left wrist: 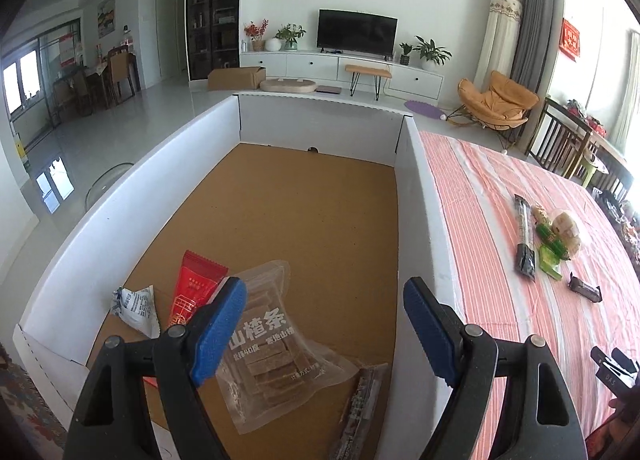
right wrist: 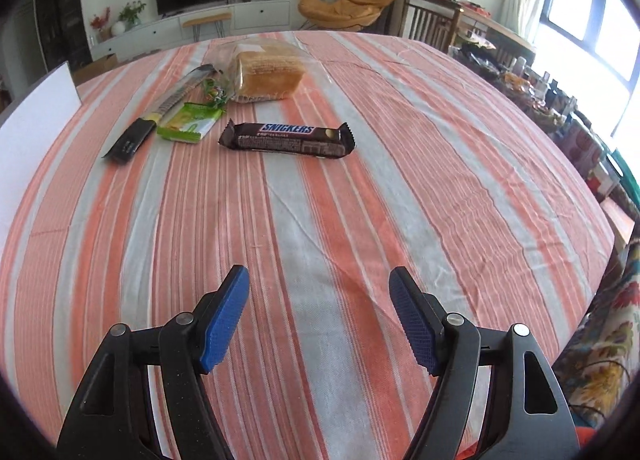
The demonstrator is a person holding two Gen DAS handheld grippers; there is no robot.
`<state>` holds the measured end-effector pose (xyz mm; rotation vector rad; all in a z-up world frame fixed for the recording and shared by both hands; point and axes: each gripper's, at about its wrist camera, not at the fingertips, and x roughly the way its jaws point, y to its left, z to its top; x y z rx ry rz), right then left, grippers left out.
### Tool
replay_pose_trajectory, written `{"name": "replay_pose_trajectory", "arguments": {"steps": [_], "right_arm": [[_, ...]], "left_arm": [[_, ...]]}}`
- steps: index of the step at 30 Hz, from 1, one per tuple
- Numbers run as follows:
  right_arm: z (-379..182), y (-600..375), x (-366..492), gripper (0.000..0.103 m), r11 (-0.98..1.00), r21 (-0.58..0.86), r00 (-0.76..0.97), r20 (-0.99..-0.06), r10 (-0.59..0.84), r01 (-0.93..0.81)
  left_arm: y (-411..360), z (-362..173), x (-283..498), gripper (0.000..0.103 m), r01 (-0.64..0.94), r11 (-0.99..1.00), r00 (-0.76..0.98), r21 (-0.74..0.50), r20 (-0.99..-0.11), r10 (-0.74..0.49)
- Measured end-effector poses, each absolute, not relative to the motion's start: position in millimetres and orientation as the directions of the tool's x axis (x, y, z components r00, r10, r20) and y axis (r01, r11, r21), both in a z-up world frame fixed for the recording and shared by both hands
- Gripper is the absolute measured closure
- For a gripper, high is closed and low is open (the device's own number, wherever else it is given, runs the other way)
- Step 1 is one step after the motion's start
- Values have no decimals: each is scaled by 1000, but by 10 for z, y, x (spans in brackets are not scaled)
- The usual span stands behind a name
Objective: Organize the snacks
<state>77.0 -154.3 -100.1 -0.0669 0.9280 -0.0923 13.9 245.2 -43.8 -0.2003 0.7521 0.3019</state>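
My left gripper hangs open over a white-walled cardboard box with a brown floor. Inside the box lie a clear pack of brown hawthorn strips, a red packet, a white sachet and a dark stick pack. Nothing sits between the left pads. My right gripper is open above the striped tablecloth, well short of a Snickers bar. Beyond the bar lie a green packet, a long dark stick pack and a bagged wafer block.
The box's right wall borders the tablecloth, where the same snacks show: long pack, green candies, Snickers bar. Chairs and cluttered goods stand past the table's far and right edges.
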Motion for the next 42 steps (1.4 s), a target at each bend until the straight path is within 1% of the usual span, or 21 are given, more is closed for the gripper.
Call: {"name": "replay_pose_trajectory", "arguments": {"steps": [4,5,7,9,12,14,16,18,19,21,24,28,31,33,36,38,42], "right_arm": [[-1099,-1529,775,27,991,-126,566,-815,-125,37],[-1094,-1549,772,24,992,-122,567,-814,-126,45],[-1096,-1595,755,22,993,-103,560,-820,-116,54],[-1104,-1646,745,21,995,-73,554,-827,-95,61],[-1116,-1702,747,20,997,-31,545,-836,-65,72],[-1126,-1728,740,19,997,-5,541,-840,-48,81],[-1132,-1736,739,17,996,-6,538,-841,-54,91],[-1130,-1728,733,17,996,-9,539,-840,-58,94],[-1127,-1726,734,17,995,-11,539,-840,-60,94],[-1125,-1731,731,17,995,-4,538,-841,-55,95],[-1118,-1749,726,17,995,-1,536,-842,-54,98],[-1112,-1754,721,17,995,1,536,-843,-55,103],[-1111,-1764,720,17,995,3,536,-843,-54,104],[-1111,-1763,719,17,995,3,536,-843,-54,104],[-1112,-1764,720,16,995,4,536,-843,-52,104],[-1113,-1768,720,16,995,6,535,-843,-51,104],[-1116,-1764,722,13,995,8,534,-844,-47,100]], "left_arm": [[2215,-459,201,22,-289,957,673,-30,-717,181],[2170,-459,213,22,-281,959,671,-23,-720,179],[2117,-461,223,22,-280,960,675,-17,-714,185],[2110,-414,205,23,-318,948,690,-12,-689,222],[2051,-222,81,22,-357,933,752,-51,-608,255],[1908,-58,1,16,-334,941,798,-61,-549,247],[1717,94,-71,3,-275,959,841,-74,-502,202],[1496,213,-117,0,-205,975,868,-82,-475,142],[1392,272,-131,0,-162,983,873,-84,-476,103],[1169,315,-103,0,-76,992,867,-98,-498,17],[813,272,13,0,48,990,825,-134,-554,-115],[309,-52,265,0,145,982,717,-124,-670,-191],[75,-411,462,0,144,982,642,-124,-744,-188],[-2,-659,554,0,118,986,608,-122,-776,-169],[3,-964,635,0,79,993,590,-87,-799,-117],[24,-1091,703,0,57,997,583,-59,-808,-81],[123,-1284,811,0,22,999,565,-43,-824,-48]]}}
